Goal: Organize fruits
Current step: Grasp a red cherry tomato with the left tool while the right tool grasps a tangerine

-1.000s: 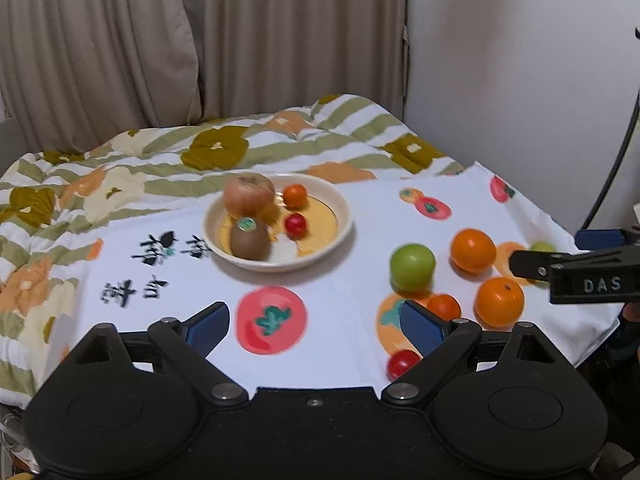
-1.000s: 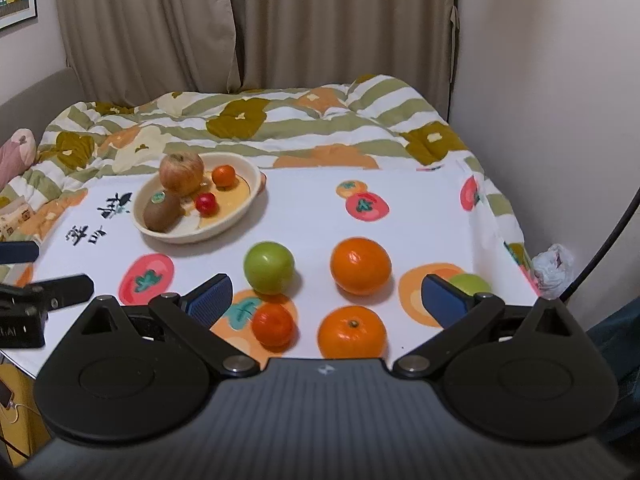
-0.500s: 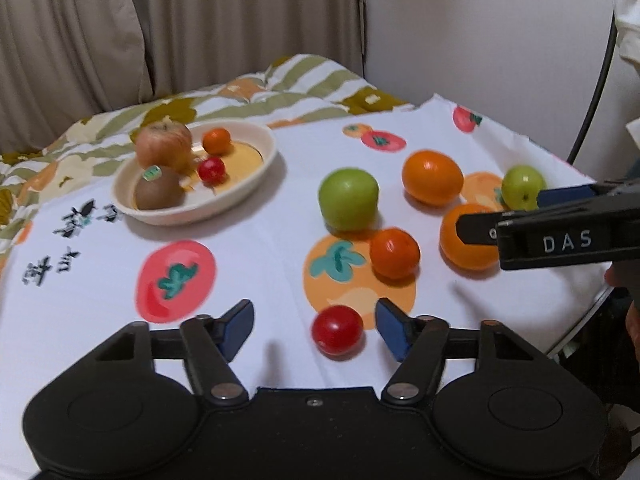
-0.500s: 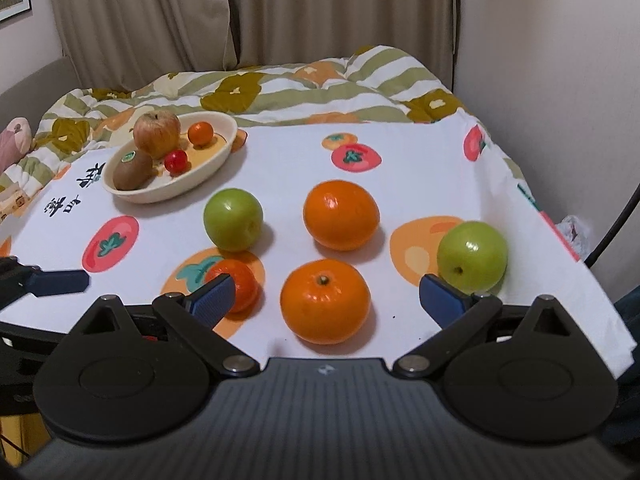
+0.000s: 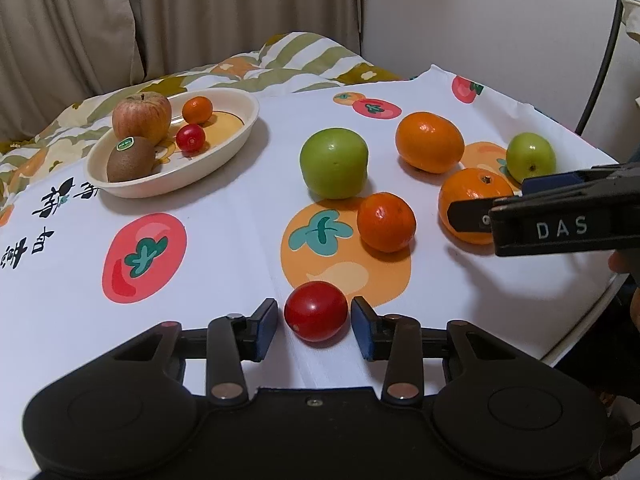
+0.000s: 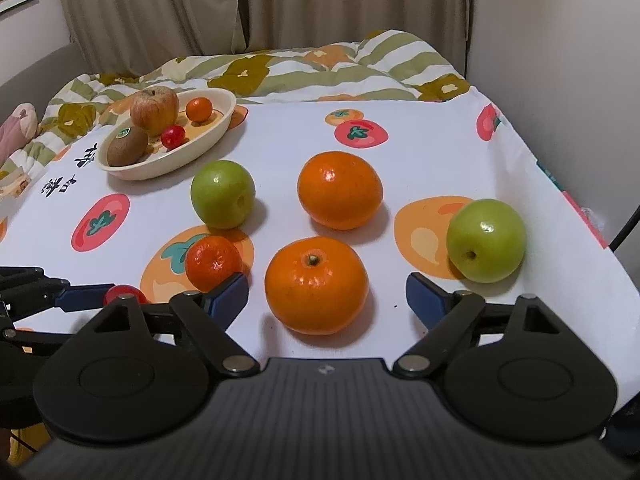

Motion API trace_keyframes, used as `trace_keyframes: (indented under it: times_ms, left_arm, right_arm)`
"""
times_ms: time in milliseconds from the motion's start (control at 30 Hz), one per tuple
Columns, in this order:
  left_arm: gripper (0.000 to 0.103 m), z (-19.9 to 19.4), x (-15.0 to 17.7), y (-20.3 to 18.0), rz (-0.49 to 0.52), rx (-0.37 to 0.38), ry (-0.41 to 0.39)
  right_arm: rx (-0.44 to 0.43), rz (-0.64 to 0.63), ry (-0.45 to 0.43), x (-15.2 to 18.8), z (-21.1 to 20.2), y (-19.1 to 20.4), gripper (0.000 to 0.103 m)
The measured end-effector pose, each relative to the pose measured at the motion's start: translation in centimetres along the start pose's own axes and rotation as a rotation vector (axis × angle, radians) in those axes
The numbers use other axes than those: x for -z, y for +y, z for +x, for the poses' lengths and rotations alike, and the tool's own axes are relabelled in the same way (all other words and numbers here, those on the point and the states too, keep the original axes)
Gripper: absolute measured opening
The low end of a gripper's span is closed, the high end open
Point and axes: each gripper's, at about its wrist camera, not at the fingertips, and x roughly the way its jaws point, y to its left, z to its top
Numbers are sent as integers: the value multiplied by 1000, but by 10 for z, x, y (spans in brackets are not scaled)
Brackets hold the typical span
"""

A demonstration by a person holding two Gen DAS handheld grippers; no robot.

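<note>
Flanking small glossy red cherry tomato [image 5: 315, 311] near the white fruit-print cloth's [image 5: 224, 248] front edge, left gripper [image 5: 314, 322] jaws narrowed, slim gaps visible. Right gripper [image 6: 327, 294] jaws wide around large orange mandarin [image 6: 316, 285], not touching.

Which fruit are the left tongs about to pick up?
Find the cream oval dish, then come to the near edge of the white printed cloth. Between the open left tongs lies a glossy red cherry tomato, the smallest loose fruit.

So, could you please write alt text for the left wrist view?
The open left gripper brackets a red cherry tomato on a fruit-print tablecloth. Beyond lie oranges and green apples, and a cream bowl holding more fruit; the right gripper enters from the right.
</note>
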Motion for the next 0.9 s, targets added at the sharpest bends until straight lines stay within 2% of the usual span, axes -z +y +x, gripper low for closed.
trace_keyframes:
  times_ms: [67, 567, 900]
  left_arm:
    - [36, 0, -1, 1, -4, -5, 0]
    - [36, -4, -1, 5, -33, -24, 7]
    - [36, -20, -9, 11, -59, -53, -24]
  right_arm:
    - [-5, -3, 6, 0, 2, 0, 93]
    - [-31, -20, 34, -5, 18, 1, 77]
    - [-45, -10, 44, -8, 14, -1, 75]
